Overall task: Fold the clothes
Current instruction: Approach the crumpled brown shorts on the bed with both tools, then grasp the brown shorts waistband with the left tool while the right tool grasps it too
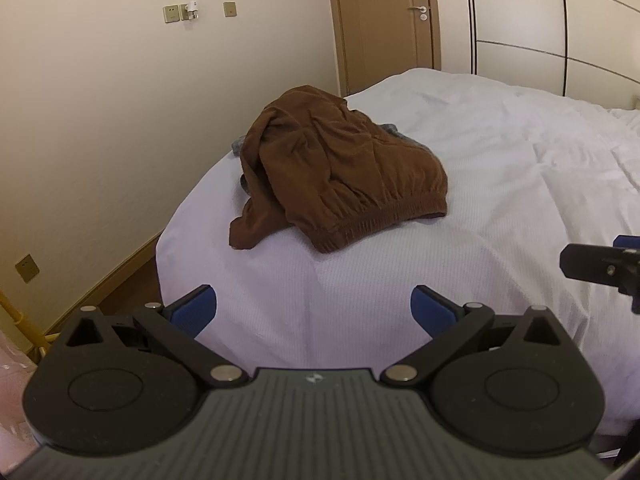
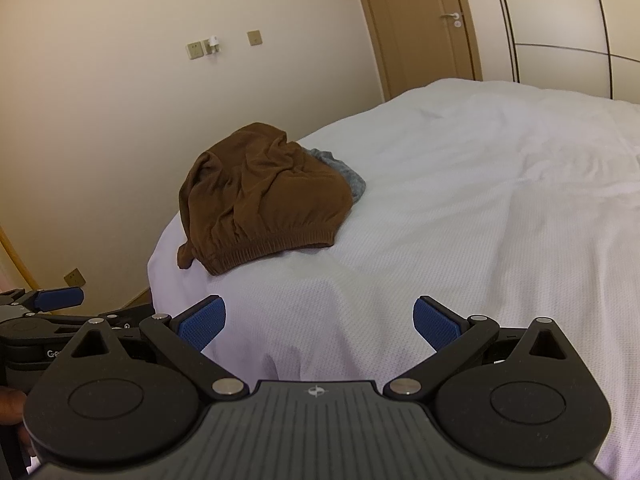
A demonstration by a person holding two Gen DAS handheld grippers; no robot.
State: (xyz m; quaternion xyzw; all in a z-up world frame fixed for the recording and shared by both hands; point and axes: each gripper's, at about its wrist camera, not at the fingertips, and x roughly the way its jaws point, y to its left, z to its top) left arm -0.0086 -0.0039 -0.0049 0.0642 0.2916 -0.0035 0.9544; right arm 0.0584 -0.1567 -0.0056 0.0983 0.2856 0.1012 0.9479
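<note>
A crumpled brown garment (image 1: 340, 172) with an elastic waistband lies in a heap near the bed's corner, also seen in the right wrist view as the brown garment (image 2: 264, 196). A grey garment (image 2: 344, 174) peeks out from under its far side. My left gripper (image 1: 314, 312) hovers open over the white cover, short of the heap, nothing between its blue pads. My right gripper (image 2: 320, 322) is open too, empty, to the right of the left one and just as far back. The left tool shows at the right view's left edge.
The bed (image 1: 500, 184) with its white textured cover fills the right and middle. A cream wall with sockets (image 1: 172, 14) runs along the left. A wooden door (image 1: 384, 20) and white wardrobe panels (image 1: 520, 12) stand behind. Yellow frame (image 1: 16, 312) at lower left.
</note>
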